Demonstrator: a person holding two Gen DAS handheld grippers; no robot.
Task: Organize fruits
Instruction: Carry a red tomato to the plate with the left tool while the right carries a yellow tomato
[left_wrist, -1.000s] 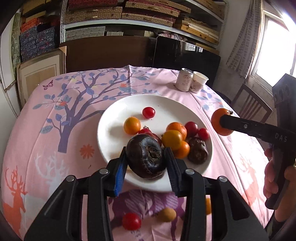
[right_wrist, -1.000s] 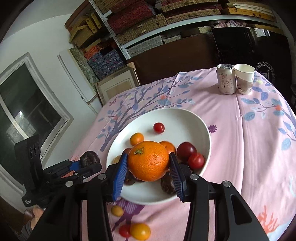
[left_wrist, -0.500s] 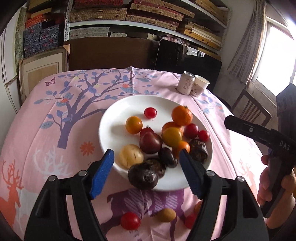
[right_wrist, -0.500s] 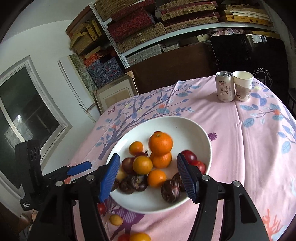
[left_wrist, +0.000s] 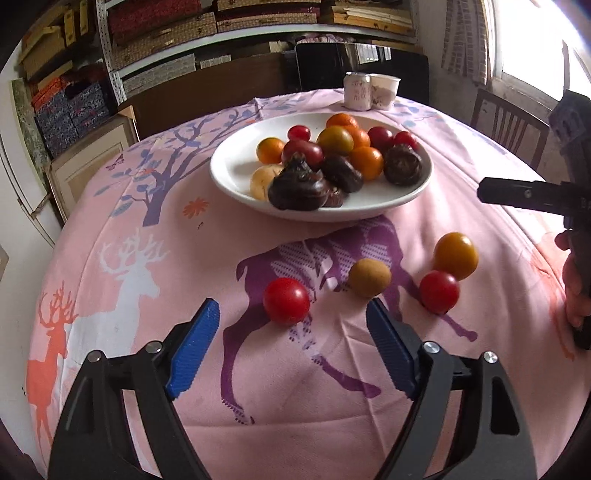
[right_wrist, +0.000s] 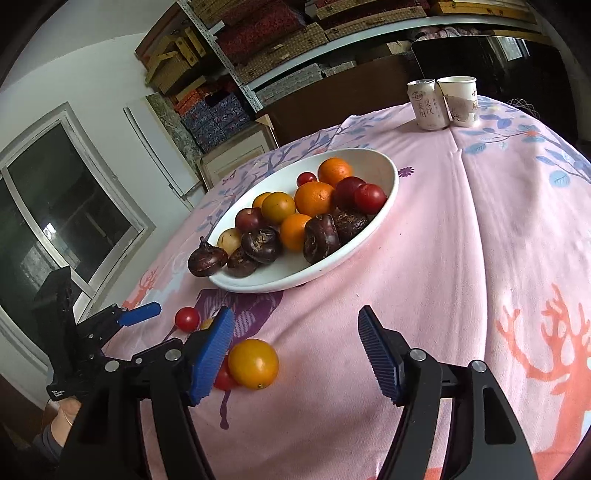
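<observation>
left gripper (left_wrist: 291, 317): jaws just opened wide, nothing between them
right gripper (right_wrist: 295, 325): same, just spread, empty
plate (left_wrist: 236, 177): piled with fruit

Ahead of me, a pink tablecloth (left_wrist: 155, 280) printed with deer and a branching tree covers the whole table top. At its far edge a drink can (right_wrist: 426, 105) stands upright, touching a white paper cup (right_wrist: 460, 99) just beside it. Behind the table I see a dark brown panel (left_wrist: 207, 88) and a black glossy panel (left_wrist: 332, 62). Above them, metal shelving (right_wrist: 258, 55) carries stacked woven and patterned boxes. A framed board (left_wrist: 92, 155) leans below the shelves. To my right, a wooden chair (left_wrist: 506, 125) stands by a curtained bright window (left_wrist: 532, 40). To my left, a dark window (right_wrist: 55, 206) is set in a white wall.
</observation>
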